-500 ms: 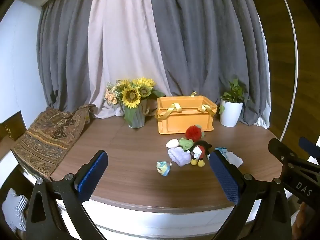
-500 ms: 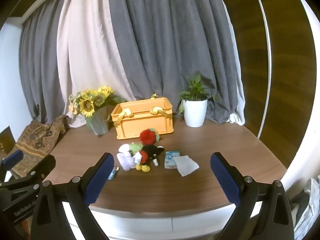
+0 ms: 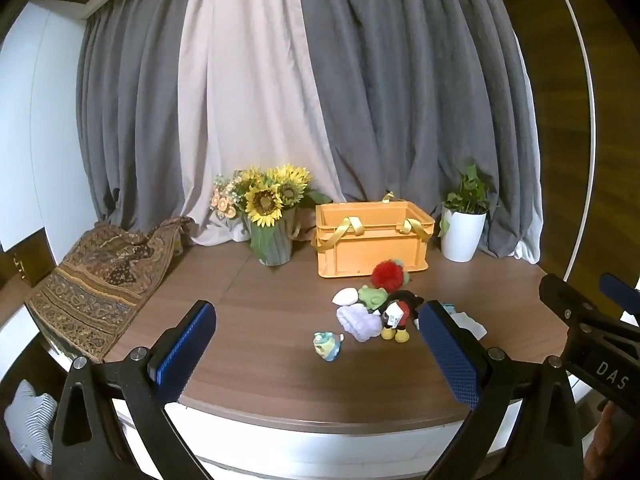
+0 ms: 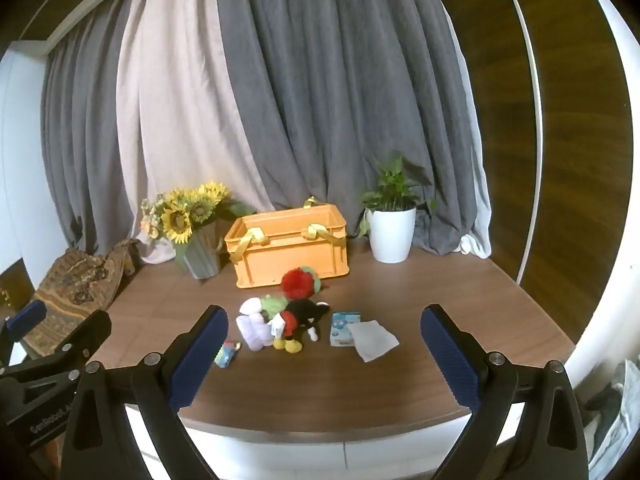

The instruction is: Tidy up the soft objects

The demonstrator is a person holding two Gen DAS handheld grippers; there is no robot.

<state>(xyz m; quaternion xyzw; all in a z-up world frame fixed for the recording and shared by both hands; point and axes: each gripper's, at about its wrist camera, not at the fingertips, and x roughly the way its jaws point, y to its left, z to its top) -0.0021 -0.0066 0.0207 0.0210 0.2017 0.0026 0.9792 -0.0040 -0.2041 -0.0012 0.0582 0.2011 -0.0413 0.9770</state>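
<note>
A pile of soft toys lies on the wooden table in front of an orange crate [image 3: 372,236] [image 4: 288,244]: a red pom-pom toy [image 3: 386,274] [image 4: 296,282], a green toy [image 3: 372,296], a lilac plush [image 3: 360,322] [image 4: 254,330], a black and red mouse doll [image 3: 398,314] [image 4: 300,318] and a small blue-yellow toy [image 3: 328,344] [image 4: 227,354]. A blue tissue pack [image 4: 344,328] and a white cloth [image 4: 374,340] lie to the right. My left gripper [image 3: 316,348] and right gripper [image 4: 324,352] are open and empty, held above the table's near edge.
A vase of sunflowers [image 3: 272,216] stands left of the crate and a white potted plant [image 4: 392,228] right of it. A patterned cloth [image 3: 96,276] drapes over the table's left end. Grey and pale curtains hang behind.
</note>
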